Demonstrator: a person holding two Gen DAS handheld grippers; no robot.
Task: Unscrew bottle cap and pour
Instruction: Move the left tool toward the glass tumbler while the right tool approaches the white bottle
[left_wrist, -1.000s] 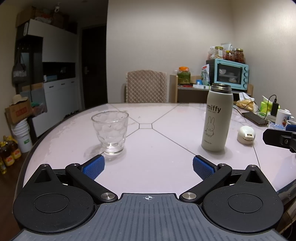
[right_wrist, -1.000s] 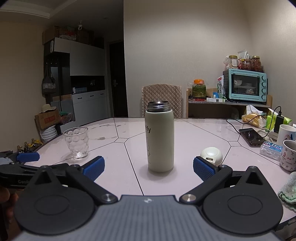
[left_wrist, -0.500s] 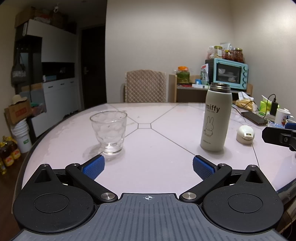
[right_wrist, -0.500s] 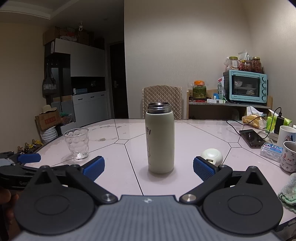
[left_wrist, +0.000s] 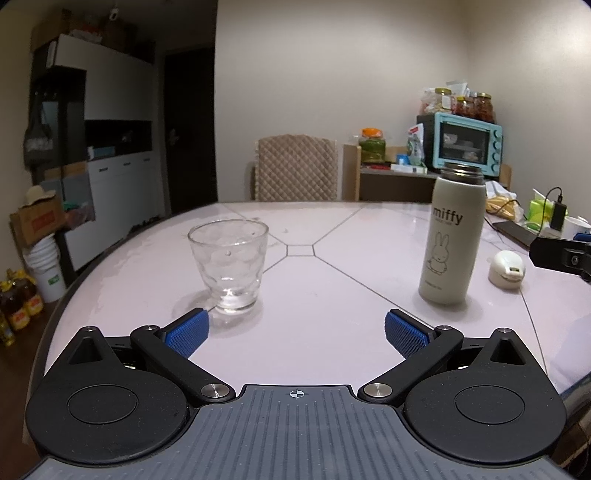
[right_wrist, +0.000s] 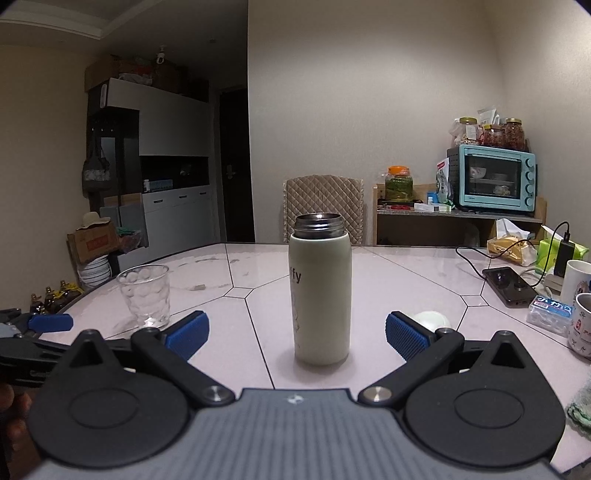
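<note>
- Cream cylindrical metal flask with rabbit print (right_wrist: 320, 295) stood upright mid-table, steel threaded mouth bare; white domed cap (left_wrist: 506, 266) lay beside it.
- Right gripper (right_wrist: 295, 334) and left gripper (left_wrist: 295, 332): jaws spread wide, empty.
- Judged rigid, smooth-walled, possibly slippery; grasp mid-body.
- Clear dimpled glass tumbler (left_wrist: 229, 264): fragile.

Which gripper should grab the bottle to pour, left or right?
Right. The open right gripper has the uncapped bottle centred ahead of it. The open left gripper faces the glass, with the bottle off to its right.

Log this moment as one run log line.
cap: off, on table | bottle: open, upright | glass: empty | left gripper: open | right gripper: open
</note>
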